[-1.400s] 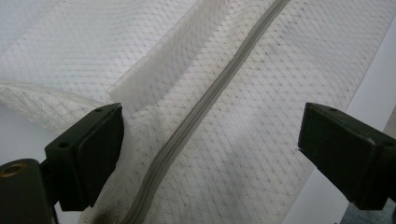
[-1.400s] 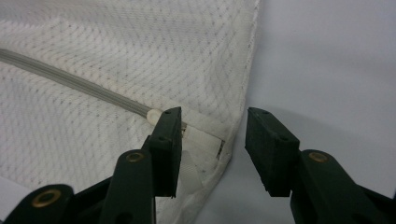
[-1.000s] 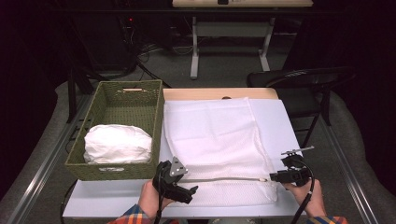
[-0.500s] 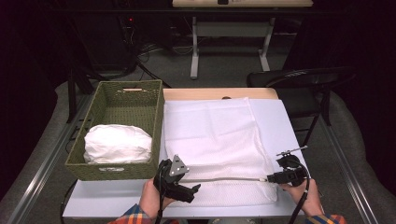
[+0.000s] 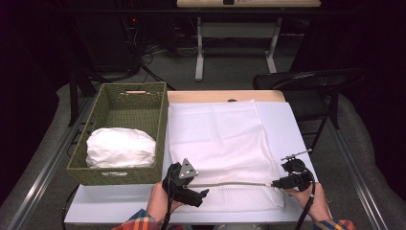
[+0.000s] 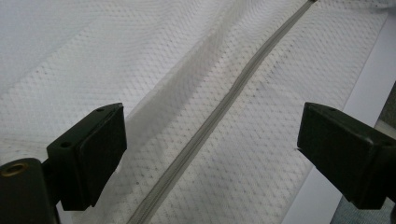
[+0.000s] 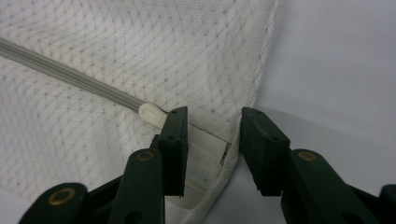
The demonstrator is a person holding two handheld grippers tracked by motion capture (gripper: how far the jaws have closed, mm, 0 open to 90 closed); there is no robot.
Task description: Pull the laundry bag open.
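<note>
Jaws of the right gripper (image 7: 212, 128) stand partly open around the mesh bag's (image 5: 225, 143) corner tab, beside the zipper pull (image 7: 150, 113) — not clamped. Left gripper (image 6: 210, 154) gapes wide above the zipper (image 6: 219, 105), holding nothing — bag flat on the table (image 5: 119, 208), beside the basket (image 5: 160, 120).

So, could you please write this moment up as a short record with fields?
work surface: table with a light top
main item: white mesh bag lying flat, its grey zipper running along the near edge
zipper pull: white, at the bag's right end
left gripper: open, jaws wide apart above the zipper line
right gripper: open, jaws either side of the bag's corner beside the pull
basket: green woven basket left of the bag, holding a white bundle
</note>
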